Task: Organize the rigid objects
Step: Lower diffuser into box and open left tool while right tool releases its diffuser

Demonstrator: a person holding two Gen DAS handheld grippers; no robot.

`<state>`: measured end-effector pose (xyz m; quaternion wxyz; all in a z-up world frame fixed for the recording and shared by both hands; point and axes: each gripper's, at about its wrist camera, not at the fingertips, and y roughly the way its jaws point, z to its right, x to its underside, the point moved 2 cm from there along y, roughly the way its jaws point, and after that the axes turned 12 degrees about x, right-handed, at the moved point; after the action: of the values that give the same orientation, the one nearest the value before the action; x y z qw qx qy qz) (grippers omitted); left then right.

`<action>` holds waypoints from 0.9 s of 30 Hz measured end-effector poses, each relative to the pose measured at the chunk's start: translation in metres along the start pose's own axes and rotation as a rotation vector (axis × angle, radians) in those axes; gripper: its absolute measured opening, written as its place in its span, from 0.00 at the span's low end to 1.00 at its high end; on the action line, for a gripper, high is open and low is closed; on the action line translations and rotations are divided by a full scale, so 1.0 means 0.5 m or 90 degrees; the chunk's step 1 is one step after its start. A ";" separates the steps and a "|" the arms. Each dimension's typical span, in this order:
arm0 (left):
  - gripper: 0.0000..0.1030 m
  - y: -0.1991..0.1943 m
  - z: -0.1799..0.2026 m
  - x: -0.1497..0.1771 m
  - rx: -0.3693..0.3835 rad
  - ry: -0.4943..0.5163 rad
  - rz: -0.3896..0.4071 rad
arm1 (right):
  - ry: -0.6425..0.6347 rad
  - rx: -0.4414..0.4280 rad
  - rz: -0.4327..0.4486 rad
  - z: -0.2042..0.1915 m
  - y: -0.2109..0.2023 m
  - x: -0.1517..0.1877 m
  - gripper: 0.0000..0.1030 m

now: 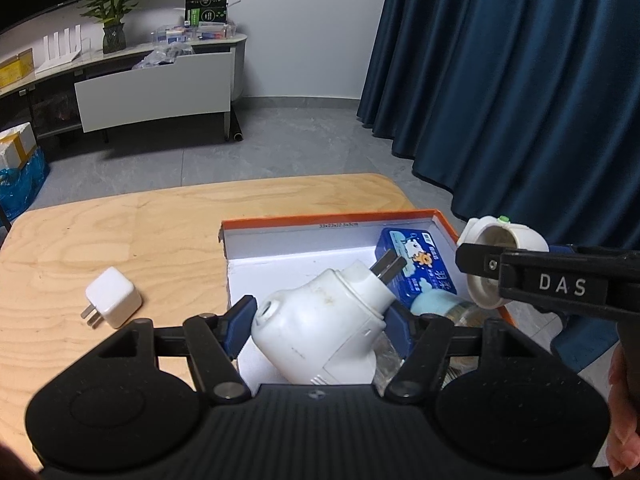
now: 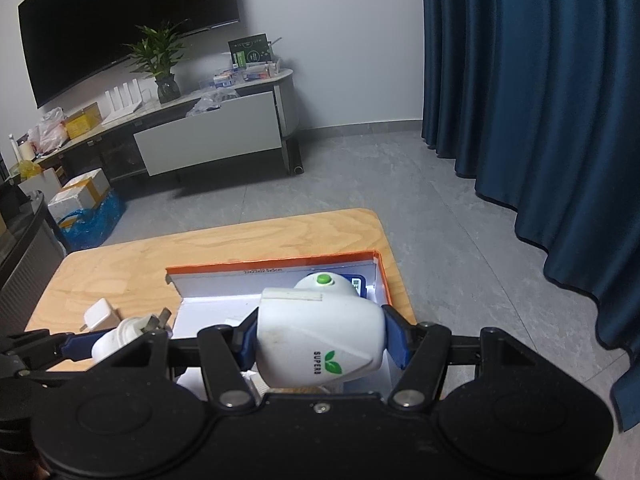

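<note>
My left gripper (image 1: 320, 320) is shut on a white plug-in device with two metal prongs (image 1: 320, 320), held over the orange-rimmed white box (image 1: 320, 222). My right gripper (image 2: 320, 340) is shut on a similar white device with a green button and SUPERB logo (image 2: 320, 336), held above the box's right side (image 2: 382, 280); it also shows in the left wrist view (image 1: 500, 264). Inside the box lie a blue tin (image 1: 416, 264) and a pale blue bottle (image 1: 436, 304). A white charger cube (image 1: 114, 296) lies on the wooden table (image 1: 120, 232), left of the box.
The table's far edge and right edge are near the box. Beyond are grey floor, a blue curtain (image 1: 520, 100) on the right and a TV cabinet (image 1: 152, 84) with a plant and clutter. Boxes and a blue bag (image 2: 84, 208) stand on the floor at left.
</note>
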<state>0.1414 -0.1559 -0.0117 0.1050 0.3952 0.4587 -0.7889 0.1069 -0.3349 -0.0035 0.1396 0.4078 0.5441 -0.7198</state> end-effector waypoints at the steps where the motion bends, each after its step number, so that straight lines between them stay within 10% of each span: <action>1: 0.67 0.004 -0.001 -0.002 0.000 0.000 -0.001 | 0.000 0.000 -0.002 -0.001 0.005 -0.001 0.71; 21: 0.67 0.098 -0.009 -0.051 0.067 -0.035 -0.013 | 0.047 0.015 0.054 0.039 -0.012 -0.013 0.76; 27: 0.83 0.081 -0.015 -0.061 0.074 -0.046 0.011 | 0.051 0.008 0.068 0.042 -0.043 -0.009 0.76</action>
<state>0.1870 -0.1784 -0.0178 0.1050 0.3758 0.4048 -0.8270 0.0868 -0.3472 0.0160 0.1535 0.4656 0.5221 -0.6979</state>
